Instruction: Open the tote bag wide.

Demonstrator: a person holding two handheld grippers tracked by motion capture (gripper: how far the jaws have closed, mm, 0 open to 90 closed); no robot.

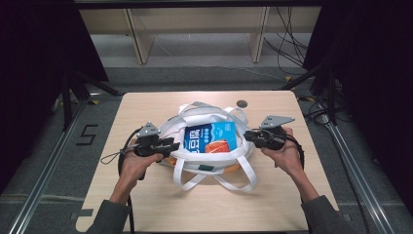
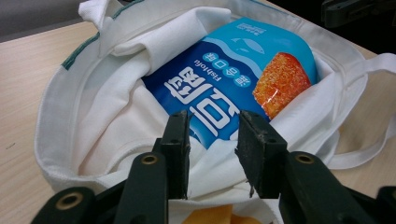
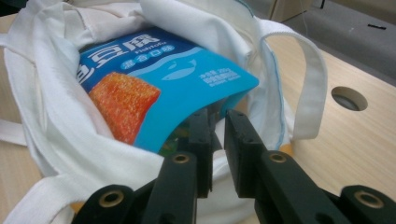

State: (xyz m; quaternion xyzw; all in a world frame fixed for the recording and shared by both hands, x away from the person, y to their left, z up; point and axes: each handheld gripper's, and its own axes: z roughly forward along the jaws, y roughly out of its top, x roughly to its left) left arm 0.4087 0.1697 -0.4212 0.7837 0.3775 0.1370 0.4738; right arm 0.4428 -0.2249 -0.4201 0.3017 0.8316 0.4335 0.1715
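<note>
A white tote bag (image 1: 214, 165) lies open in the middle of the wooden table, with a blue fish-tofu packet (image 1: 210, 137) resting in its mouth. My left gripper (image 1: 175, 144) is at the bag's left rim. In the left gripper view the bag (image 2: 116, 107) and packet (image 2: 233, 70) lie just beyond the left gripper (image 2: 212, 126), whose jaws stand apart with rim cloth between them. My right gripper (image 1: 246, 135) is at the bag's right rim. In the right gripper view the right gripper (image 3: 217, 121) is pinched on white bag cloth (image 3: 56, 107) under the packet's corner (image 3: 154, 79).
The bag's long white handles (image 1: 234, 180) trail toward the near table edge. Something orange (image 2: 210, 217) peeks from under the bag. A round hole (image 1: 241, 103) sits in the table top behind the bag. Bare wood lies left, right and in front.
</note>
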